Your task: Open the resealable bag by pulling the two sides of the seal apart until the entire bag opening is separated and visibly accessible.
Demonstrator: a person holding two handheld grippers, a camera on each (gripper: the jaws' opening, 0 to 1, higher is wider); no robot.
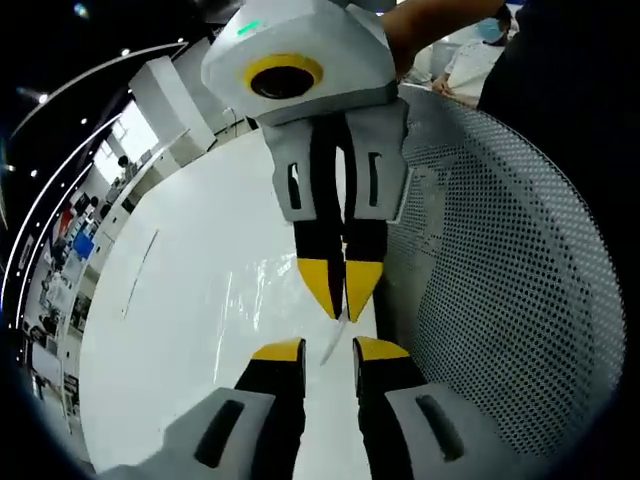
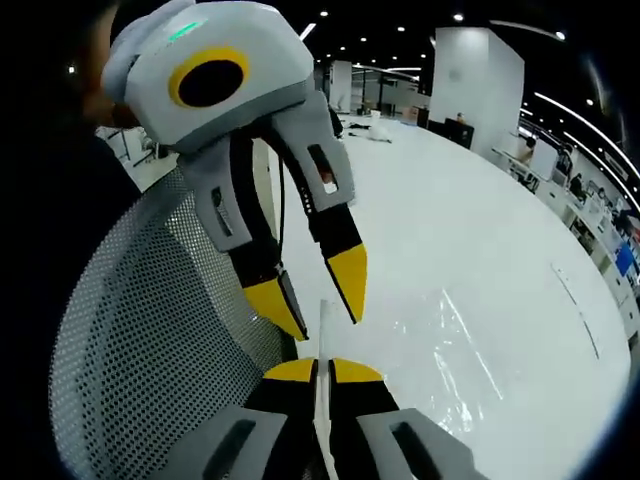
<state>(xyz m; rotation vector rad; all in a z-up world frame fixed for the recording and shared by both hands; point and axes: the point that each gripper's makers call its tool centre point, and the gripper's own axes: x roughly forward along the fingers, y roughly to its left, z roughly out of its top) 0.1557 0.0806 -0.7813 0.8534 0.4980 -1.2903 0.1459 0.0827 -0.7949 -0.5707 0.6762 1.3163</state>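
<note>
Pinching the top edge of the clear bag [image 2: 322, 330], the right gripper [image 2: 322, 372] has its jaws squeezed tight on the thin plastic; the left gripper [image 1: 328, 350] has jaws apart, not gripping; the bag lies on the white table [image 1: 180, 320] beside a grey mesh chair [image 1: 510, 300]; I think the slippery edge could slide out; the seal is too see-through to make out.

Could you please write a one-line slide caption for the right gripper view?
Right gripper pinches the clear bag's edge while the open left gripper faces it over the white table.
</note>
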